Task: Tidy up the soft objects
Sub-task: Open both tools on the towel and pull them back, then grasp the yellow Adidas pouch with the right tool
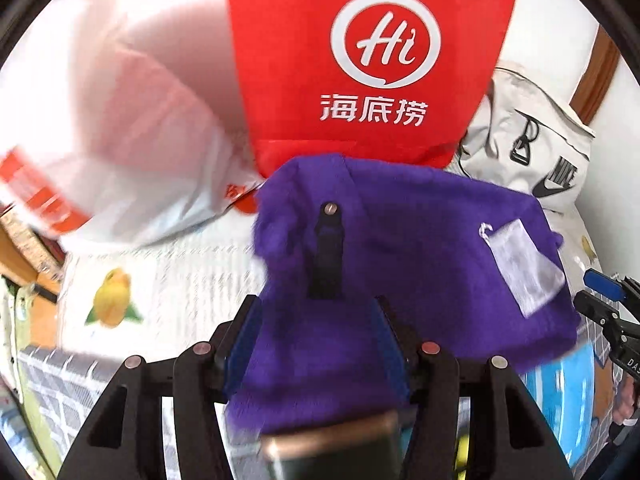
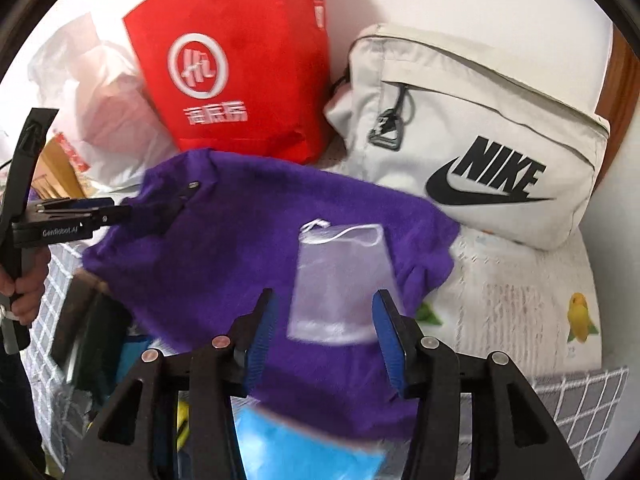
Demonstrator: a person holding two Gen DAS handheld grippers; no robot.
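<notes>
The limp, light purple cloth (image 2: pixel 224 264) below the red bag (image 2: pixel 240 80) was judged best gathered at an edge, draped unclamped between both grippers' (image 1: pixel 316 344) (image 2: pixel 324 336) half-open jaws.

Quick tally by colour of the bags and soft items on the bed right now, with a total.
Red: 1, the red Haidilao bag
Purple: 1, the purple fuzzy garment
Off-white: 1, the Nike backpack
Translucent white: 2, the plastic bag and the small mesh drawstring pouch
Total: 5

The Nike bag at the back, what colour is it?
Off-white backpack with black logo, clearest in the right wrist view.
</notes>
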